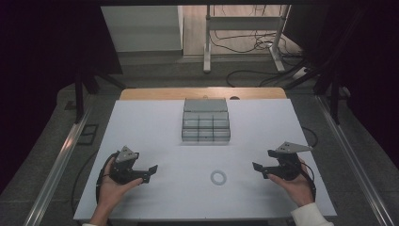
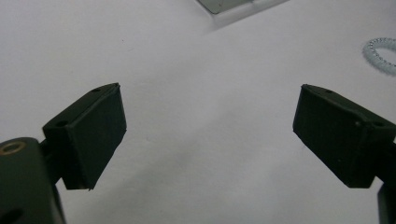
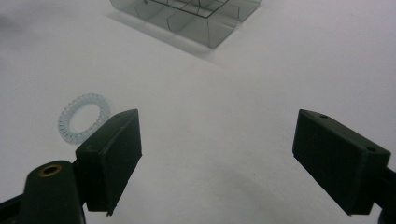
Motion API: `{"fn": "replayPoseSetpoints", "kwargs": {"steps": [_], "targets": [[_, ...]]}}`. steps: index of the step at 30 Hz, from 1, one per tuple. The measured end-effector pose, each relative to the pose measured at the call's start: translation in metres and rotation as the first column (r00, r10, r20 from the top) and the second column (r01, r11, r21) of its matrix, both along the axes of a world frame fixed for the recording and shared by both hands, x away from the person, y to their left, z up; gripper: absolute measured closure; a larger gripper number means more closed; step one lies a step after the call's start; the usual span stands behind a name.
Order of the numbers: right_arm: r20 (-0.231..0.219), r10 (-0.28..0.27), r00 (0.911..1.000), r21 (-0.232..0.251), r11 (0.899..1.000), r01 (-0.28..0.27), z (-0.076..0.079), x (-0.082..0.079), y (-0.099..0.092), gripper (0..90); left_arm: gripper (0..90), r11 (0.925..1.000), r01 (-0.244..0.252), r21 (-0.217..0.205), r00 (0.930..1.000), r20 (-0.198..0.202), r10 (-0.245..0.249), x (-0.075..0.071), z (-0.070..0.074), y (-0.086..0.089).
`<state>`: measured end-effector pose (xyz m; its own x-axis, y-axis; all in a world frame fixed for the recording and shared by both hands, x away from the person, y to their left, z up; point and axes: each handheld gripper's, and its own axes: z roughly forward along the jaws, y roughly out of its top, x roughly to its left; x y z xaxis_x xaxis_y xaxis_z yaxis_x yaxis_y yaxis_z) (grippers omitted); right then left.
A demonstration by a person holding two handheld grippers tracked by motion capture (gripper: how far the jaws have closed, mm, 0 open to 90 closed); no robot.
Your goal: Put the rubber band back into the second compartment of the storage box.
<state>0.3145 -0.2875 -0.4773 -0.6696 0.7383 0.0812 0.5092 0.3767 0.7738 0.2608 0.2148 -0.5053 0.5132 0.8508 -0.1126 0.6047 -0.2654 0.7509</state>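
on the white table (image 1: pixel 155 127), both grippers' fingers spread wide, a coiled ring (image 1: pixel 218 177) between them.

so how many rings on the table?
1. The ring lies flat on the white table, nearer the person than the organizer box, between the two grippers and closer to the right one. The box's compartments might hide more.

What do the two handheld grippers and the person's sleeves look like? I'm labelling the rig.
Both the left gripper and the right gripper are black, with flat rectangular jaws and a grey three-cornered plate on top. A black cable trails from each. A white sleeve covers the right wrist.
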Motion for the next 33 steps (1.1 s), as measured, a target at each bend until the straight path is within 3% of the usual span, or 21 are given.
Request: {"fn": "replayPoseSetpoints", "kwargs": {"steps": [5,19,33], "targets": [[-0.061,0.006,0.9981,0.034,0.999,-0.004,0.006,0.001,0.005,15.4,9.6,1.0,-0.001,0.001,1.0,-0.005,0.001,0.0,-0.001,0.0],[-0.082,0.044,0.9957,-0.075,0.996,-0.05,0.019,-0.004,0.034,17.3,9.8,0.9998,0.006,0.017,0.9999,-0.01,-0.006,-0.001,-0.001,-0.002],[-0.15,0.119,0.9815,-0.201,0.968,-0.148,0.024,0.003,0.076,20.9,9.7,0.9993,0.029,0.026,0.9993,-0.026,-0.028,0.0,-0.003,-0.006]]}}
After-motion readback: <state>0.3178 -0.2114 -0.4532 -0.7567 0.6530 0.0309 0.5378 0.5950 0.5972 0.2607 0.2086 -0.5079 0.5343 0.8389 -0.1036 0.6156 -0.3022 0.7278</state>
